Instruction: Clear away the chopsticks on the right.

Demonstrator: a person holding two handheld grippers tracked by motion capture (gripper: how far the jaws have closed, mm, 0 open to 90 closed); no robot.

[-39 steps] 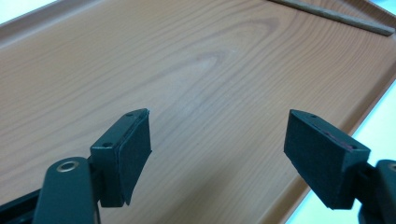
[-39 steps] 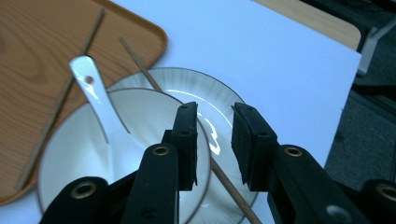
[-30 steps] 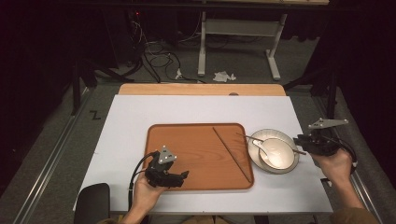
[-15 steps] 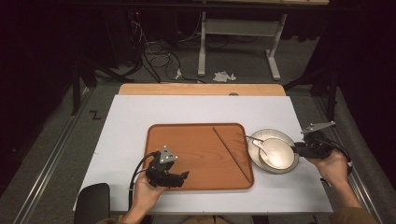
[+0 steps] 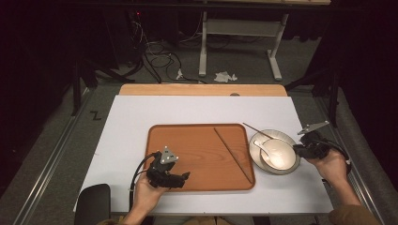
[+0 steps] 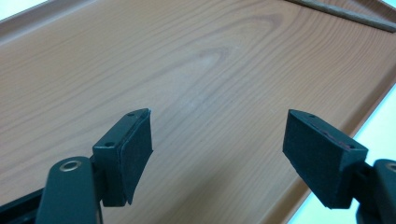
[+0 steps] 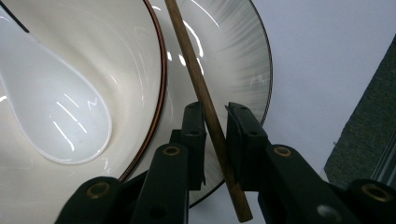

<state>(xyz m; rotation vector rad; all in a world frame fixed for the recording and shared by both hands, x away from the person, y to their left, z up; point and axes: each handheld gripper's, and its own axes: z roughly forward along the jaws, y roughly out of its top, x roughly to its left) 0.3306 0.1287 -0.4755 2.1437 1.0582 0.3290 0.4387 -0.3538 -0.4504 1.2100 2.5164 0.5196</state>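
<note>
A brown chopstick (image 5: 256, 130) lies slanted across a ribbed plate (image 5: 263, 136) at the right of the table. My right gripper (image 5: 296, 149) sits at the plate's right edge. In the right gripper view its jaws have just been closing around the chopstick (image 7: 187, 46). The right gripper (image 7: 215, 107) has a pad close on either side, with a thin gap still showing. On the plate stands a white bowl (image 5: 284, 152) with a white spoon (image 5: 267, 157) in it. My left gripper (image 5: 184, 176) hovers open and empty over the front of the wooden tray (image 5: 187, 145).
A second chopstick (image 5: 232, 154) lies diagonally on the tray's right half, seen far off in the left gripper view (image 6: 345, 14). The tray sits mid-table on a white mat (image 5: 131, 122). Beyond the table's far edge stand dark floor, cables and a desk frame.
The right gripper has come down and slightly left to the plate's edge, and its jaws have narrowed around the chopstick. The left gripper has stayed still.
</note>
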